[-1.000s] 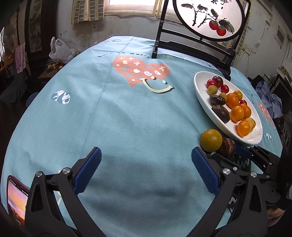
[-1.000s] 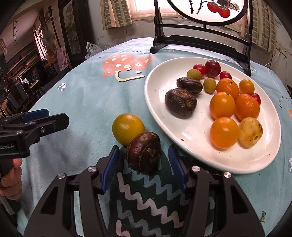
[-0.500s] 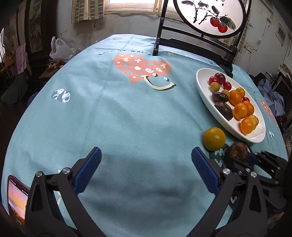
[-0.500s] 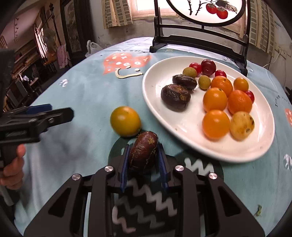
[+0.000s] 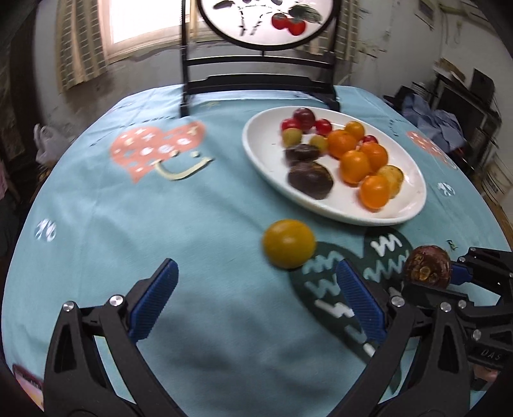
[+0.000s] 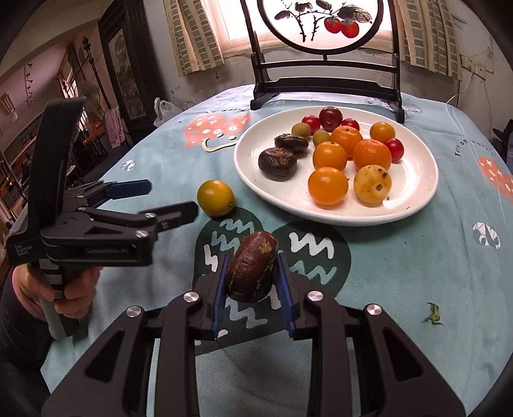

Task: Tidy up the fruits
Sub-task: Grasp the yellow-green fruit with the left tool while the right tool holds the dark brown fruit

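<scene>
My right gripper (image 6: 251,272) is shut on a dark brown wrinkled fruit (image 6: 251,266) and holds it above the cloth, in front of the white oval plate (image 6: 413,179). The same fruit (image 5: 428,267) shows at the right edge of the left wrist view. A yellow-orange round fruit (image 6: 215,198) lies on the cloth left of the plate; it also shows in the left wrist view (image 5: 289,243). My left gripper (image 5: 256,304) is open and empty, just short of that fruit. The plate (image 5: 263,150) holds oranges, dark fruits, green and red small fruits.
A black stand with a round painted panel (image 6: 323,24) stands behind the plate. A small green stem scrap (image 6: 433,313) lies on the cloth at the right. A phone (image 5: 27,383) lies at the near left table edge.
My right gripper closed on the dark brown fruit and lifted it back off the cloth. My left gripper swung right toward the yellow-orange fruit and plate, still open.
</scene>
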### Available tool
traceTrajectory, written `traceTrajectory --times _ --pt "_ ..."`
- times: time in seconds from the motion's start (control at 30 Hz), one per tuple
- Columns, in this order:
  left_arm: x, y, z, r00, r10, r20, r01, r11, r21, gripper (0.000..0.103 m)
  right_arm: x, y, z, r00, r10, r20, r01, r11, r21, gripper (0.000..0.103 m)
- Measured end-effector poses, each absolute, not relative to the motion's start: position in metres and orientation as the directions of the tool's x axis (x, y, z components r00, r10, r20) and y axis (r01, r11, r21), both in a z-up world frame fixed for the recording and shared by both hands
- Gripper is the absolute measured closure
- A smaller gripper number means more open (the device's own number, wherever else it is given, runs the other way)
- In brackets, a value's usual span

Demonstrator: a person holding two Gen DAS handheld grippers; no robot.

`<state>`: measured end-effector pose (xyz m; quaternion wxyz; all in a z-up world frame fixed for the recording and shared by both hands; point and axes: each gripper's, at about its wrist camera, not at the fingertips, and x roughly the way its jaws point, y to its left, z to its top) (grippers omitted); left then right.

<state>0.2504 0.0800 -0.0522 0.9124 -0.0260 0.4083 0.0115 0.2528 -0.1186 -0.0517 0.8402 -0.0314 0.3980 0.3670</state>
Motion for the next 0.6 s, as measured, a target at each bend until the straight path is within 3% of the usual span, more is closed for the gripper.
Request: traceTrajectory --times 0.43,0.53,0.6 --pt "0.294 0.064 -0.069 0.605 -0.01 -0.796 -0.018 0.999 -0.027 0.003 0.254 -0.13 -0.041 0.441 0.589 -0.677 -0.618 0.746 0.247 0.073" --pt "0.295 0.061 -0.073 0.593 -0.003 -0.805 -0.009 1.0 -0.01 0.014 0.255 -0.131 -0.042 0.441 0.587 -0.678 -0.615 0.749 0.248 0.073" --pt "0.295 0.059 -0.075 0.585 0.0 -0.811 -0.01 1.0 -0.007 0.034 0.255 -0.131 -0.042 0.445 0.582 -0.681 -0.613 0.752 0.241 0.073"
